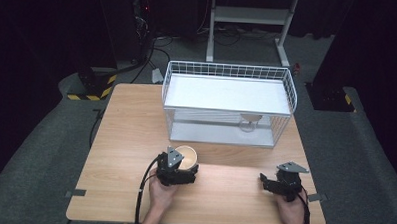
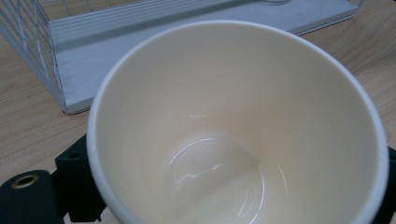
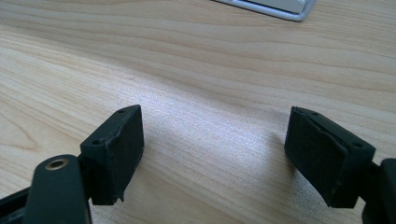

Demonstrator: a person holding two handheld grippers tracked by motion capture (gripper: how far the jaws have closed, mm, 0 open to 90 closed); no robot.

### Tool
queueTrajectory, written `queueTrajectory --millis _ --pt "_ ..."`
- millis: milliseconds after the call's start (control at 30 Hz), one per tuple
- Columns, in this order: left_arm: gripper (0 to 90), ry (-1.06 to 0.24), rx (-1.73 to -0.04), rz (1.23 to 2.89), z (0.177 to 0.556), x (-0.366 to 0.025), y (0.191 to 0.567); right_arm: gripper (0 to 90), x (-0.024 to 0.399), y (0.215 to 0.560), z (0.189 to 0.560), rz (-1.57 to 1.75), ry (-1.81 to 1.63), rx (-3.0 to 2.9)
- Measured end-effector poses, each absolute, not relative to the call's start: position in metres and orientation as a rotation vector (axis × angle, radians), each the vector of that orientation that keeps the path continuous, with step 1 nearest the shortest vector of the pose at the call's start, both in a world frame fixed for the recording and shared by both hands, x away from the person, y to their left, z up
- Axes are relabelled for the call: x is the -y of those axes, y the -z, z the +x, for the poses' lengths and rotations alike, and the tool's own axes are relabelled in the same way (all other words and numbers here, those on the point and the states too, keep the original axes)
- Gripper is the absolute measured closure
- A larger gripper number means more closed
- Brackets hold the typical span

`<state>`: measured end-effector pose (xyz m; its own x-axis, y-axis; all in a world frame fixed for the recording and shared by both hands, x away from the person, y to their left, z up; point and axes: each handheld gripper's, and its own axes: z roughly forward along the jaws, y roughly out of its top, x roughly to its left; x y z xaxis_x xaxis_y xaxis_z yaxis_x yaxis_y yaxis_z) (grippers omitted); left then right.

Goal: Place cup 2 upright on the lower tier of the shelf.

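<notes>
My left tool (image 1: 185, 167) gripped the cup (image 1: 186, 156) on the surface (image 1: 125, 139) near the rack (image 1: 227, 104), while my right tool (image 3: 212, 154) hung open, empty.

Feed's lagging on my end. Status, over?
Left gripper shut on paper cup, cup empty. Right gripper open over bare table. Wire rack ahead, path clear.
</notes>
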<state>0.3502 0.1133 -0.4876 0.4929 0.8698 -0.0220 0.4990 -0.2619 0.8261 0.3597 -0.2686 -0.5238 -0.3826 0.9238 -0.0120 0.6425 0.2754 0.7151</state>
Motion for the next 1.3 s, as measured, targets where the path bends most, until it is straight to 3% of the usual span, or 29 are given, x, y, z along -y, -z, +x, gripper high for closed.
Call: queueTrajectory --millis 1300 --pt "8.9 -0.543 -1.087 1.94 0.391 -0.095 0.46 19.9 0.269 0.524 0.36 1.41 -0.884 -2.121"
